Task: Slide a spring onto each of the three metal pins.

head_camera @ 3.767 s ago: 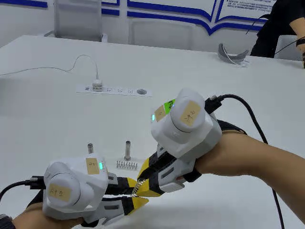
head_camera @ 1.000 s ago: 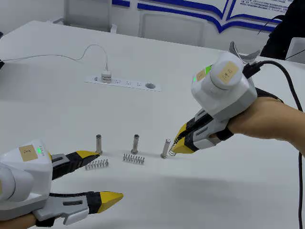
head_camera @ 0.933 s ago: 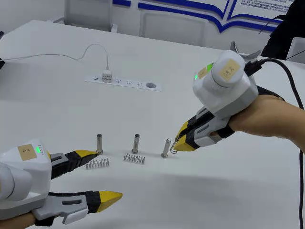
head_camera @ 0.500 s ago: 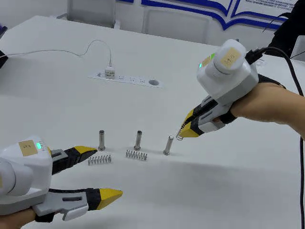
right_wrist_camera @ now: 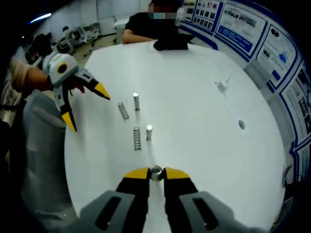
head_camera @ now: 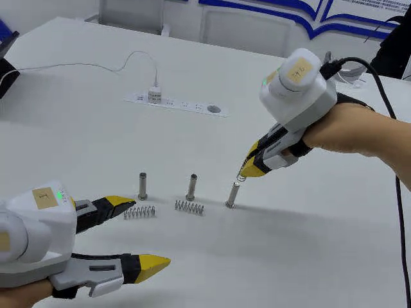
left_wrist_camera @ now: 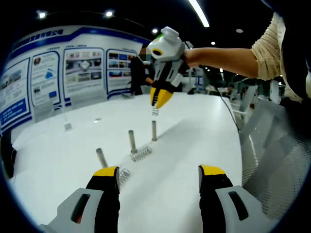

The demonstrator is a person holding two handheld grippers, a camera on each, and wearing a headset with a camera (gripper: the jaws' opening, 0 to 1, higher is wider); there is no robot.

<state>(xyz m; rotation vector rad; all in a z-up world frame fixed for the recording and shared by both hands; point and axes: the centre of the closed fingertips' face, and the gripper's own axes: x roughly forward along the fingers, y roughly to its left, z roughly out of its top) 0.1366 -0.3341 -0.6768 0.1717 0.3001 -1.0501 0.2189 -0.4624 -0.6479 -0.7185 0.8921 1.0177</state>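
We see the right gripper (head_camera: 247, 172) raised over the white desk (head_camera: 308, 256), its jaws clenched on the upper end of the first spring (head_camera: 240, 178), which hangs down from the yellow tips. The spring's lower end sits just above the top of the right pin (head_camera: 232, 194). In the left gripper view a thin gap shows between them, so we take them as apart. Looking along the right gripper's own jaws, we find the spring's round end pinched between the tips.

The three pins stand upright in a row on the desk. The middle pin (head_camera: 191, 187) and the left pin (head_camera: 142, 185) are bare. The second spring (head_camera: 189, 206) lies on its side just in front of the middle pin. The third spring (head_camera: 139, 212) lies the same way just in front of the left pin.

The left gripper (head_camera: 149, 234) is low at the near edge of the head view, its jaws spread wide and holding nothing. One yellow tip is near the third spring but apart from it.

Farther back on the desk we see a white power strip (head_camera: 180, 106) with a charger (head_camera: 155, 95) plugged in and a thin cable (head_camera: 77, 64) running off to the left.
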